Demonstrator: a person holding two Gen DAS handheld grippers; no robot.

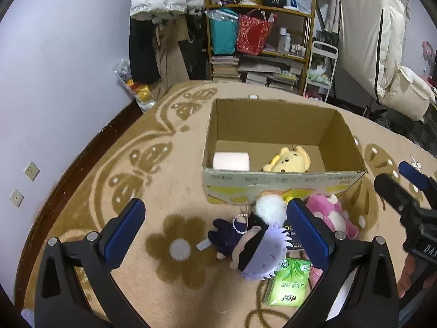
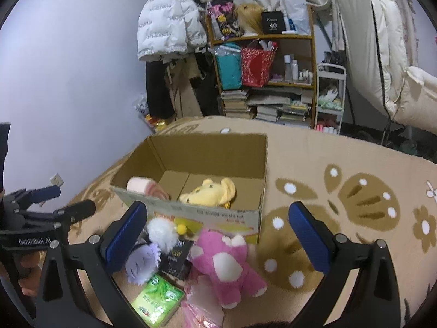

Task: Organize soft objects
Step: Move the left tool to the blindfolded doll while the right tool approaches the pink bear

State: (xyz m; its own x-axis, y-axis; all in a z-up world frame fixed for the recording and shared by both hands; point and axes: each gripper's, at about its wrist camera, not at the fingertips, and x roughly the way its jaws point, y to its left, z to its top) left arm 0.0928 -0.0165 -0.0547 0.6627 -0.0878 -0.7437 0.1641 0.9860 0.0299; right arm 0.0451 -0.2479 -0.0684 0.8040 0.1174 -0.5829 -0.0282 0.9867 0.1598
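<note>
An open cardboard box (image 1: pixel 284 183) sits on a patterned carpet (image 1: pixel 164 191), its top unobstructed. Inside, a tissue roll (image 1: pixel 231 161) fills the left corner and a yellow plush (image 1: pixel 289 161) the middle, leaving bare floor at the right. Soft toys (a purple-haired doll (image 1: pixel 254 248), a pink plush (image 2: pixel 229 262)) crowd the box's near wall, apparently touching it. Open carpet lies left and right.

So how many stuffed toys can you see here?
3. A yellow toy lies inside the cardboard box; a pink toy and a purple-haired doll lie on the rug in front of it. Others may be hidden.
</note>
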